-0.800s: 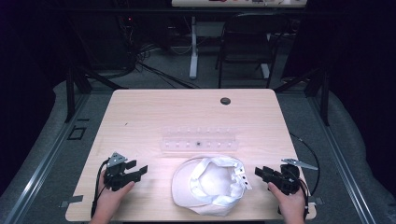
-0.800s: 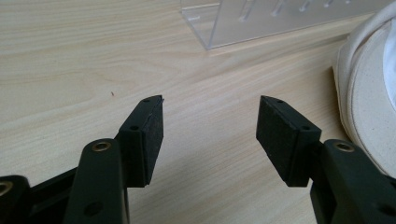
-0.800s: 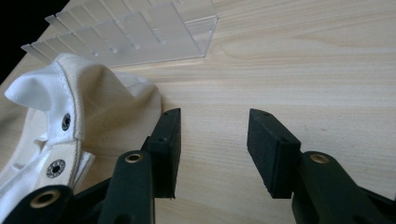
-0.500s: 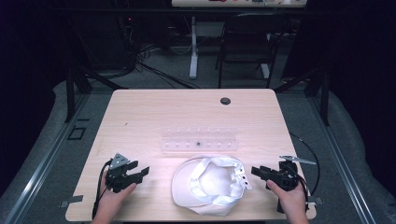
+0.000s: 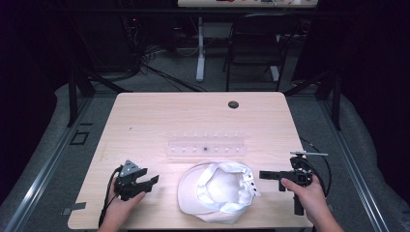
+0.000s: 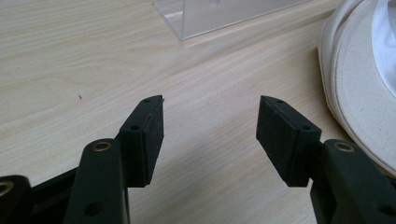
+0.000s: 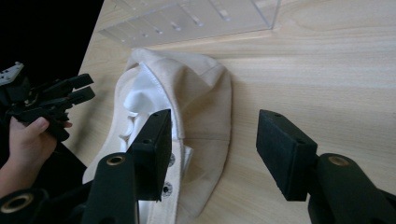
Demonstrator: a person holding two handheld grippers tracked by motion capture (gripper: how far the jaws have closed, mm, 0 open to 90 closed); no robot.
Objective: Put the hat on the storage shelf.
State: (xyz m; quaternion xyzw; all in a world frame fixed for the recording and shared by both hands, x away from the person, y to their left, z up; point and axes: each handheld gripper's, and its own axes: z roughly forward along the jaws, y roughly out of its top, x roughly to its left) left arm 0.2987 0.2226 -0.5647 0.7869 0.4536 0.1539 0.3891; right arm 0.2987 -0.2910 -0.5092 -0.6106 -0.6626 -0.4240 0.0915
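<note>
Wooden table (image 5: 159, 116) first, pale and broad. Carried a cream cloth cap (image 5: 217, 191) near the front edge, lying crown down with its white lining up. Sat in the same spot as a moment before, so not yet lifted or shifted. Had a clear plastic tray (image 5: 205, 147) just behind it, close to the cap, whether touching impossible to say.

Then the tools, one on either side of the cap. Left gripper (image 5: 145, 182) kept much the same place as a moment earlier, jaws stood wide apart with nothing between them. Seen through its own view (image 6: 210, 135), pointed at bare tabletop, with the cap (image 6: 359, 93) off to one side, near but apart from the pads.

Right gripper (image 5: 265, 175) had edged slightly toward the cap since the earlier frames and now pointed level at its back opening. Likewise gaped wide and gripped nothing (image 7: 212, 149). In its own view, looked straight onto the cap (image 7: 196, 107), one jaw overlapping the snap strap in the picture. Could not tell whether a pad yet touched the cloth. Left gripper (image 7: 84, 88) waited beyond the cap's far edge.

Judged as an approach from both sides: grasp not begun, right side nearer to one, probably at the strap end.
</note>
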